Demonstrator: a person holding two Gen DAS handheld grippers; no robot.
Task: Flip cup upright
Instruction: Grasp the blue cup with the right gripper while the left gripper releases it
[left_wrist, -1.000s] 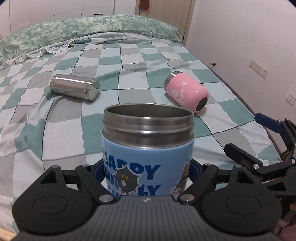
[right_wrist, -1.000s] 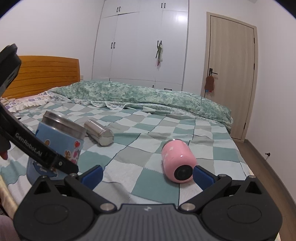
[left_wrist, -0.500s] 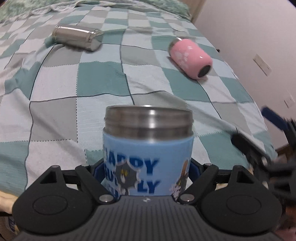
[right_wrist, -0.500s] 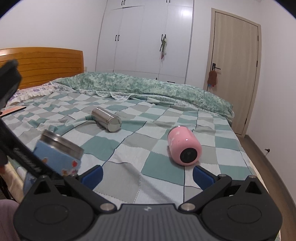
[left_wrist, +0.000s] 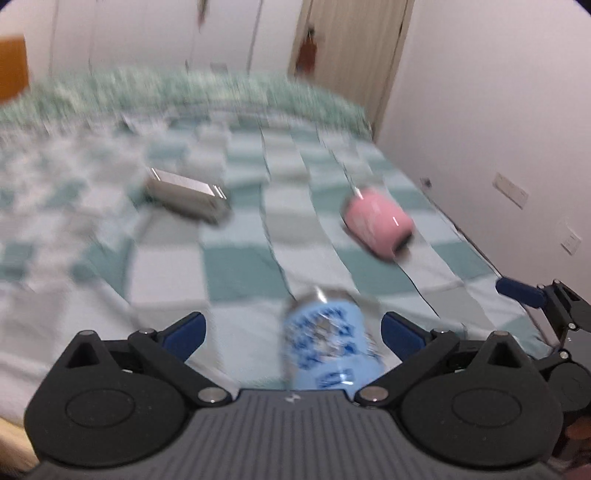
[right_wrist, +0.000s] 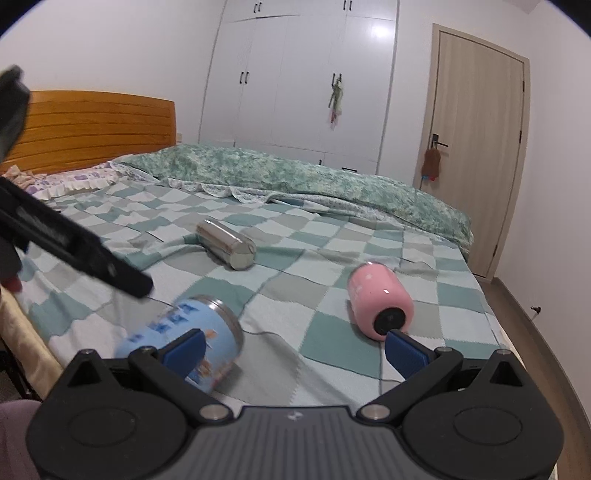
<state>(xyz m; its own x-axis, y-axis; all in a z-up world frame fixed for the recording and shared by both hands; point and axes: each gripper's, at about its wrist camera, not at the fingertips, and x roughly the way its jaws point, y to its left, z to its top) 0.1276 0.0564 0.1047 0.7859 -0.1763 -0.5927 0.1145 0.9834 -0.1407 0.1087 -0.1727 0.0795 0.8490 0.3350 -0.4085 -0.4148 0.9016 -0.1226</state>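
Both claws gape wide, holding nothing: left gripper (left_wrist: 291, 328), right gripper (right_wrist: 295, 345). The blue cup (right_wrist: 184, 339) lies tilted beside the right gripper's left finger on the checkered bedspread (right_wrist: 295, 295). Farther: pink cup (right_wrist: 380, 301), steel cup (right_wrist: 227, 248), headboard (right_wrist: 96, 129), wardrobe (right_wrist: 303, 81), door (right_wrist: 476, 140).

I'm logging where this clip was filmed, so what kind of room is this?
A bedroom, almost certainly: a bed with a checkered quilt and wooden headboard, plus a tall white wardrobe by the door.
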